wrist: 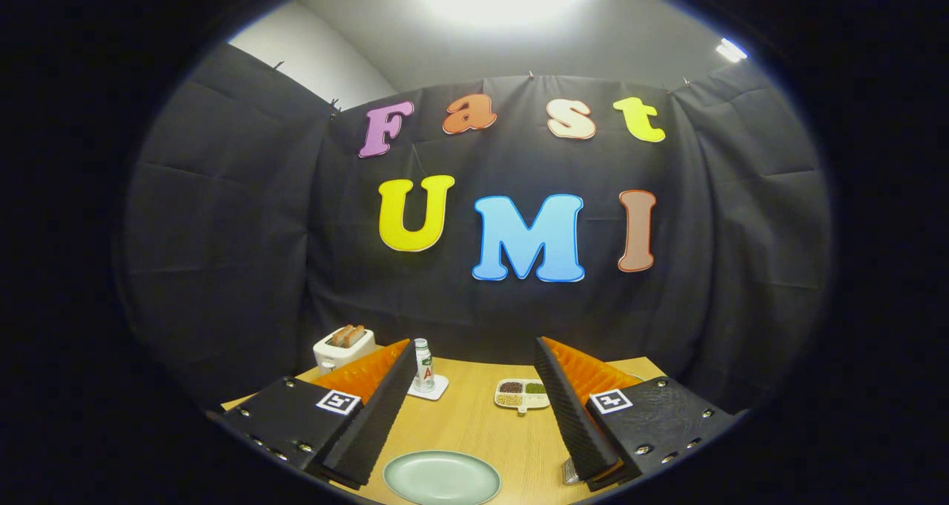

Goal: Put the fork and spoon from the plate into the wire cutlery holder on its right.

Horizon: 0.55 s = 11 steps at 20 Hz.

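Plate (pixel 442 477) on the table (pixel 474 423) near and between the fingers, looking bare, wire holder (pixel 569 472) peeping out right of it under the right finger, gripper (pixel 474 423) spread wide, holding nothing, raised level, toaster (pixel 342 347), bottle (pixel 423 365), tray (pixel 523 394) beyond.

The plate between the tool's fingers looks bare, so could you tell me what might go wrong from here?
The plate shows no fork or spoon, so the open tool may close on nothing. A wire object, partly hidden beside the right finger, could get knocked. The bottle and divided dish beyond the fingers could be bumped on a forward sweep.
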{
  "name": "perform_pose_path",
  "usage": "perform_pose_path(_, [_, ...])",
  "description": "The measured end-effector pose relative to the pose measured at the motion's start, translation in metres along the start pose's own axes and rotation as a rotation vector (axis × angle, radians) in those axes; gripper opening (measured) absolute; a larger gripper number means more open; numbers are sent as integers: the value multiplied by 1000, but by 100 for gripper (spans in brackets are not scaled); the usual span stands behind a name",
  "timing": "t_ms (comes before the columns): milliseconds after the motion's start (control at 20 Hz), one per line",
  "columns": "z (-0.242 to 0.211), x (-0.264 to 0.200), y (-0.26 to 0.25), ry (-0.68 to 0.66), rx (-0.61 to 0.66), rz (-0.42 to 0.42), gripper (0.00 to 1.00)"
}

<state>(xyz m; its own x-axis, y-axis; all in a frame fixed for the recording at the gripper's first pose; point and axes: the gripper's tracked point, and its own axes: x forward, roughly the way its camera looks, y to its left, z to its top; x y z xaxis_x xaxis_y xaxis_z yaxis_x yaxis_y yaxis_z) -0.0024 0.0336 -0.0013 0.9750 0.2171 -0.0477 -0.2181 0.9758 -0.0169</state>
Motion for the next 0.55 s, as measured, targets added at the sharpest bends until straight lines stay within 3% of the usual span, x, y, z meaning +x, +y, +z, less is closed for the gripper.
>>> perform_pose_path(550, [5,-1,19,-11,-51,38,97])
